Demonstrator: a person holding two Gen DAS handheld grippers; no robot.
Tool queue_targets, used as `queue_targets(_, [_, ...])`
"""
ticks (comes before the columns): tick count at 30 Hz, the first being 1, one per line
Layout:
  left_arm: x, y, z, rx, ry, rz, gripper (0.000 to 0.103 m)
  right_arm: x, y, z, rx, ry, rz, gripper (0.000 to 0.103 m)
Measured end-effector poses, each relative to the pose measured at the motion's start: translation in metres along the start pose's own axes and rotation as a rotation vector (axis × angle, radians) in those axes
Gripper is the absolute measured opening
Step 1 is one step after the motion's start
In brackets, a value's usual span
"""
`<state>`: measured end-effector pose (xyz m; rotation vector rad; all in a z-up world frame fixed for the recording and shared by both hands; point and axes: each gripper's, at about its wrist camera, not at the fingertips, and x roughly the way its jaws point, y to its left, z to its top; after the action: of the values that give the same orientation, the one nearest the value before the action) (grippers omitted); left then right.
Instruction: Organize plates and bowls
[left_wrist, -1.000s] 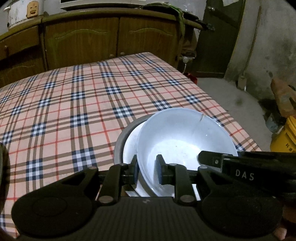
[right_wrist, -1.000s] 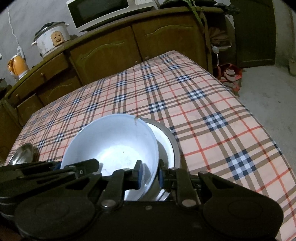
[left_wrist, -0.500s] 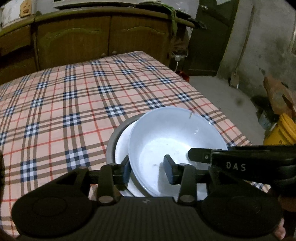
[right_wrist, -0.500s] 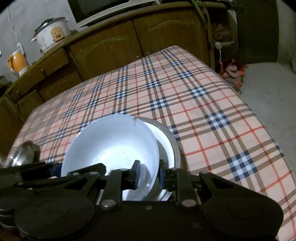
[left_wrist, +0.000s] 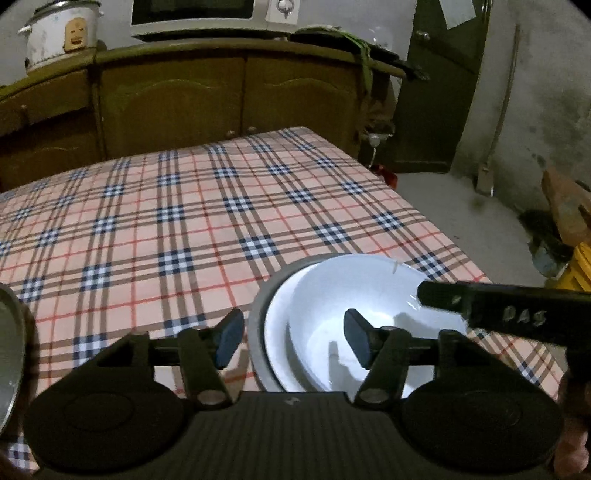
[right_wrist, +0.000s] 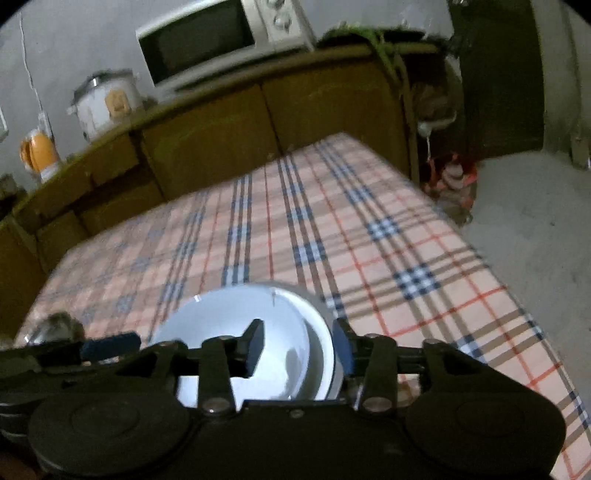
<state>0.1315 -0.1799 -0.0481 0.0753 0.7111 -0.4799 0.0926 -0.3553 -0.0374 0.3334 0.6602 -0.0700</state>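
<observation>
White bowl (left_wrist: 354, 295): glossy, round and deep, with a thin dark line running down from its far rim — whether crack or mark cannot be told. Its inside is bare and catches a bright glare near the bottom. It sits nested in a shallow metal dish (left_wrist: 258, 325), grey-rimmed with a pale inner face; the bowl lies off-centre, pushed toward the dish's right side in the left wrist view. The pair rests on the plaid tablecloth (left_wrist: 184, 221), near the table's right-hand edge and close to the near side.

Left gripper (left_wrist: 291, 338): jaws have just been opening and now stand apart, straddling the left rims of dish and bowl; the pads press on neither. One pad sits outside the dish over the cloth, the other over the bowl's interior.

Right gripper (right_wrist: 299, 347): jaws likewise have just been opening — released, with the bowl's right wall between them and no contact evident. This view is motion-blurred.

A second metal vessel (left_wrist: 9, 354) shows at the far left edge, well apart from the stack. Wooden cabinets (left_wrist: 184, 96) behind the table carry a microwave (right_wrist: 207, 40) and a rice cooker (left_wrist: 59, 33).
</observation>
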Motion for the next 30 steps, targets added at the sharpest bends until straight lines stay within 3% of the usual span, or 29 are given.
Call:
queue_targets(2, [-0.005,0.000,0.001,0.001,-0.011,0.007,0.072,-0.009,0.000,0.001,0.006,-0.044,-0.006,0.082])
queue_targets(7, [-0.010,-0.001,0.001,-0.005,-0.022,0.033,0.088,-0.017,0.002,0.001,-0.006,-0.062,-0.034,0.082])
queue_targets(12, [-0.011,0.002,-0.001,-0.014,-0.029,0.068,0.095,-0.020,-0.002,-0.010,0.032,-0.084,-0.052,0.083])
queue_targets(21, [-0.004,0.001,-0.005,0.004,-0.028,0.120,0.100,-0.015,-0.005,-0.018,0.018,-0.077,-0.076,0.083])
queue_targets(30, [0.008,0.007,-0.007,-0.004,-0.006,0.119,0.102,-0.002,-0.012,-0.022,0.036,-0.022,-0.053,0.083])
